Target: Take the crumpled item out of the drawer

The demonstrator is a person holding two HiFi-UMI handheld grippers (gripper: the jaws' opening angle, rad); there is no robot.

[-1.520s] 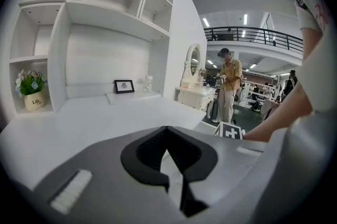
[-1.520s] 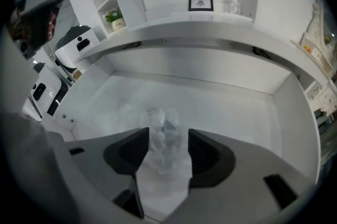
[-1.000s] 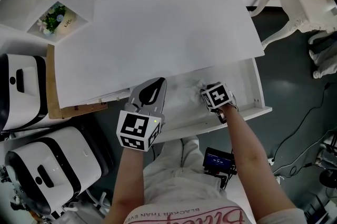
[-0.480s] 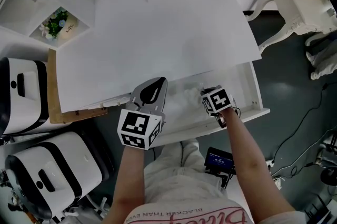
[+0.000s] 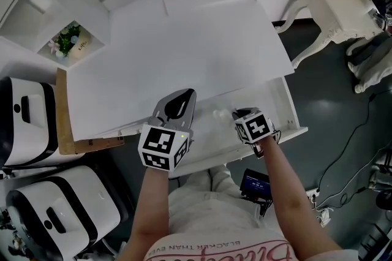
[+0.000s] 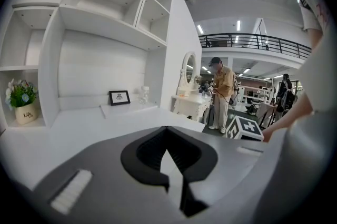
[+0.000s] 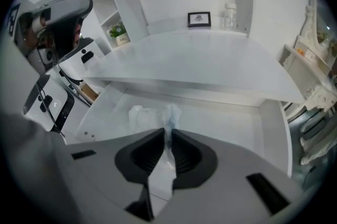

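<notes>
Your right gripper [image 7: 168,131] has just been closing. Its jaws now stand narrow, with the crumpled item [image 7: 171,111] pinched between them. The item is a pale, thin, wrinkled wad whose top pokes out past the fingertips, and a looser lump of it bulges just to the left of the jaws.

Below and ahead of that gripper lies the open drawer [image 7: 231,122], a shallow white tray with low walls. The wad hangs over the left half of its floor, and you cannot tell from these views whether its lowest part touches the bottom. The drawer's right wall runs well off to the gripper's right. Beyond the fingertips the table [image 5: 184,45] overhangs the back of the drawer.

Your left gripper [image 6: 166,128] sits just to the left of the right one. Its jaws are brought together at the tips with nothing between them, and it points out across the table. Far ahead of it, against the back wall, stand a framed picture [image 6: 119,97] and, to the picture's right, a glass jar [image 6: 144,94]. Off to the gripper's left, in a shelf compartment, a small pot [image 6: 25,112] holds a green plant with a few flowers.
</notes>
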